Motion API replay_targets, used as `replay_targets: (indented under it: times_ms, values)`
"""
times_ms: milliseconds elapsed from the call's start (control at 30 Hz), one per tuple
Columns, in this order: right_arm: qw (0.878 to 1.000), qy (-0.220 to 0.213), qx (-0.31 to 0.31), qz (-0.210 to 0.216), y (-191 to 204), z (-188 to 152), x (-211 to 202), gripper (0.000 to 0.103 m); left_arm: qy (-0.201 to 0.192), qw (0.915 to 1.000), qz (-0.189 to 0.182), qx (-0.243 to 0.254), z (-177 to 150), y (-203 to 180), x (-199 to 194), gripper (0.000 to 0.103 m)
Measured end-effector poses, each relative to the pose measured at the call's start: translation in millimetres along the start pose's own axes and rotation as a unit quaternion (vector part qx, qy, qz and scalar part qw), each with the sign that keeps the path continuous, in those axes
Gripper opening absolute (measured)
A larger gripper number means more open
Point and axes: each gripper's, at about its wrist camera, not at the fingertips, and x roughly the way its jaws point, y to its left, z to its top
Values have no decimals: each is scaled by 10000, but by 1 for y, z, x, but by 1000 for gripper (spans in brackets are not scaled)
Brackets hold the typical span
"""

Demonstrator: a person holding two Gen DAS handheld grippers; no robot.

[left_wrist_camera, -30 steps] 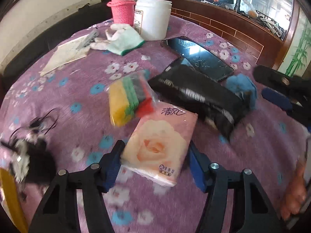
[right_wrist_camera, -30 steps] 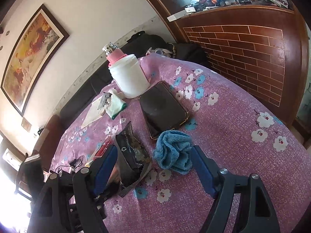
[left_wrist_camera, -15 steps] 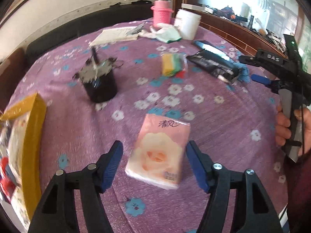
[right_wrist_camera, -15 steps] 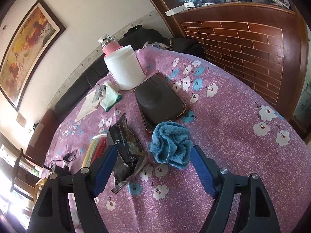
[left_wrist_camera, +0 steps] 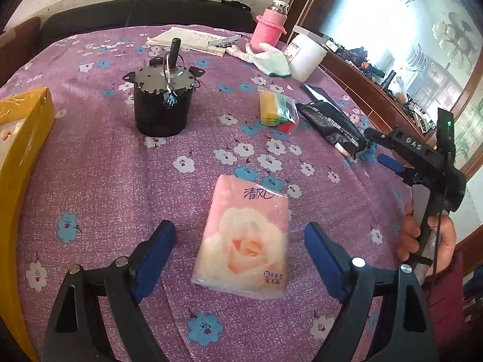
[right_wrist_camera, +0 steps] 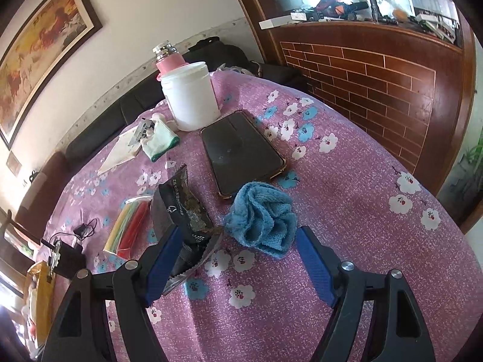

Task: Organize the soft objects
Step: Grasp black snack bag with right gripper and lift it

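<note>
Left gripper (left_wrist_camera: 240, 242) jaws opening, pads clear of pink tissue pack (left_wrist_camera: 244, 236) between them. Right gripper (right_wrist_camera: 238, 249) wide, empty, blue towel (right_wrist_camera: 261, 218) just ahead of it.

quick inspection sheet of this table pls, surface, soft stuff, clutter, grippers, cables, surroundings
surface: round table under a purple floral cloth.
job's things: pink tissue pack lying flat; blue towel bunched beside the phone; white-green glove; bagged coloured sponges.
clutter: black foil bag, motor, white jar, pink bottle, papers, yellow box.
grippers: left gripper jaws opening, tissue pack between them, untouched; right gripper open around the towel, not pressing it.
cables: thin wires on the motor.
surroundings: dark sofa, framed painting, wooden brick-pattern counter.
</note>
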Motion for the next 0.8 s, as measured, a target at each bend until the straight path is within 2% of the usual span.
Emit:
replay_targets:
  times_ms: [167, 300, 467, 667, 767, 800]
  values:
    - [9987, -78, 199, 462, -8, 13, -25, 81, 130, 9993, 230, 270, -1, -11, 6, 93]
    - [9990, 201, -167, 362, 2, 34, -29, 81, 231, 9971, 509, 507, -2, -20, 12, 94]
    - [9869, 852, -1365, 88, 53, 33, 4, 81, 277, 9956, 657, 609, -2, -23, 15, 94]
    - [9673, 1255, -2187, -256, 98, 21, 56, 78, 319, 9938, 793, 704, -3, -27, 18, 94]
    - [9584, 1444, -2398, -553, 105, 15, 79, 70, 353, 9923, 897, 784, -3, -30, 20, 94]
    - [9570, 1493, -2415, -604, 106, 14, 83, 61, 361, 9919, 916, 800, -3, -30, 20, 94]
